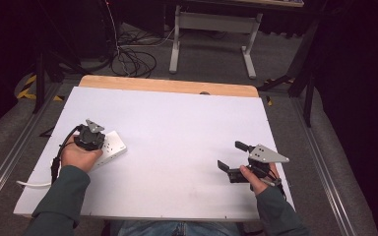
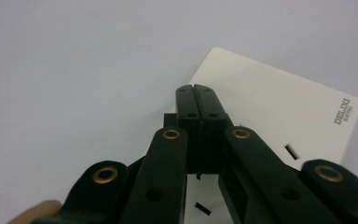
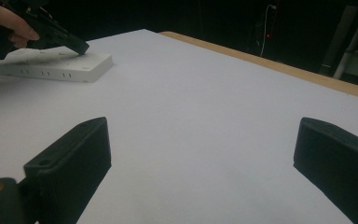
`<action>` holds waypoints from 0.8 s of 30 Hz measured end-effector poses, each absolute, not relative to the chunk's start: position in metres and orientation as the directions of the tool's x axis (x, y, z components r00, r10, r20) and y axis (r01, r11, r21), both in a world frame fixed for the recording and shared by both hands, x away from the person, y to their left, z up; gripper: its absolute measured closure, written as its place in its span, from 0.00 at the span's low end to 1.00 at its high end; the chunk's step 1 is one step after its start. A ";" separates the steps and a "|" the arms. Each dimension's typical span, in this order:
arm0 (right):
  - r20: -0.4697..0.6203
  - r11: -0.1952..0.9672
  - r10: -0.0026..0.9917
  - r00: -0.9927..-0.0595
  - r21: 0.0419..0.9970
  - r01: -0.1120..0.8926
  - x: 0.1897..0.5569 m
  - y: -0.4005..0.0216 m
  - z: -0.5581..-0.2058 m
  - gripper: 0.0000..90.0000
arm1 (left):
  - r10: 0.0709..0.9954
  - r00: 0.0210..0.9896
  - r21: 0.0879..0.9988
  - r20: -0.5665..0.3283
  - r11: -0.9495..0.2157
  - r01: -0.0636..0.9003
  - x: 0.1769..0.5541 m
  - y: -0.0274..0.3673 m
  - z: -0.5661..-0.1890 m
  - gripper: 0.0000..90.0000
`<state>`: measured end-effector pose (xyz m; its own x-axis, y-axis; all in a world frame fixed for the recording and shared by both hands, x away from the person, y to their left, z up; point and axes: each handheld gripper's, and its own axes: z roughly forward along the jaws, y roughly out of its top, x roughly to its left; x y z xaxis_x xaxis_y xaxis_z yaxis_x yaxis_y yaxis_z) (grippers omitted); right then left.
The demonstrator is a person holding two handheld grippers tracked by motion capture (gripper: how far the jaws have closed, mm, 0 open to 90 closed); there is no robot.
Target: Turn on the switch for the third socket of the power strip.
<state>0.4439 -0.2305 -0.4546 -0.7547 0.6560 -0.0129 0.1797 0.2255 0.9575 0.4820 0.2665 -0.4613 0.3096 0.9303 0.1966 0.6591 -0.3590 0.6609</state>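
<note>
White table surface (image 1: 177, 147), covering all but a wooden strip along the far edge. White power strip (image 1: 112, 147), lying flat near the left edge, its cord running off toward the near left corner. Left gripper (image 2: 196, 88), jaws pressed together with nothing between them, tips resting on the strip's top face. Right gripper (image 1: 233, 156), near the right edge, jaws wide apart over bare surface.

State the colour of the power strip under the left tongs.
The power strip is white, seen best in the left gripper view.
</note>
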 end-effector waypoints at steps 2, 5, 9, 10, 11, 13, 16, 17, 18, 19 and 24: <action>-0.016 0.227 0.654 -0.756 0.958 0.177 0.444 -0.230 -0.455 0.05 | 0.931 0.308 0.661 0.195 -0.357 0.660 0.482 0.266 -0.461 1.00; -0.016 0.227 0.652 -0.758 0.958 0.175 0.444 -0.230 -0.455 0.05 | 0.934 0.301 0.661 0.193 -0.351 0.663 0.482 0.266 -0.461 1.00; -0.016 0.230 0.656 -0.755 0.957 0.179 0.444 -0.230 -0.455 0.05 | 0.938 0.303 0.661 0.171 -0.337 0.670 0.482 0.267 -0.460 1.00; -0.016 0.230 0.656 -0.755 0.956 0.180 0.444 -0.230 -0.455 0.05 | 0.937 0.302 0.660 0.174 -0.339 0.671 0.482 0.267 -0.460 1.00; -0.017 0.231 0.656 -0.755 0.956 0.180 0.444 -0.230 -0.455 0.05 | 0.937 0.301 0.660 0.176 -0.339 0.671 0.482 0.266 -0.460 1.00; -0.016 0.230 0.654 -0.756 0.957 0.179 0.444 -0.230 -0.455 0.05 | 0.938 0.298 0.659 0.176 -0.338 0.672 0.482 0.266 -0.460 1.00; -0.017 0.232 0.654 -0.757 0.956 0.179 0.444 -0.230 -0.455 0.05 | 0.939 0.297 0.661 0.170 -0.333 0.673 0.482 0.266 -0.460 1.00; -0.017 0.232 0.654 -0.757 0.956 0.179 0.444 -0.230 -0.455 0.05 | 0.940 0.296 0.660 0.170 -0.332 0.674 0.482 0.266 -0.460 1.00; -0.017 0.232 0.654 -0.756 0.956 0.179 0.444 -0.230 -0.455 0.05 | 0.940 0.295 0.659 0.171 -0.332 0.675 0.482 0.266 -0.460 1.00; -0.019 0.234 0.654 -0.757 0.956 0.178 0.444 -0.230 -0.455 0.05 | 0.941 0.294 0.658 0.169 -0.330 0.676 0.481 0.266 -0.460 1.00; -0.027 0.245 0.653 -0.757 0.953 0.176 0.444 -0.230 -0.456 0.05 | 0.944 0.291 0.652 0.159 -0.321 0.686 0.480 0.267 -0.460 1.00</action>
<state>0.4442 -0.2297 -0.4555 -0.7570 0.6529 -0.0274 0.1764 0.2446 0.9534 0.4803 0.2673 -0.4602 0.2909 0.9435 0.1586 0.6864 -0.3213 0.6524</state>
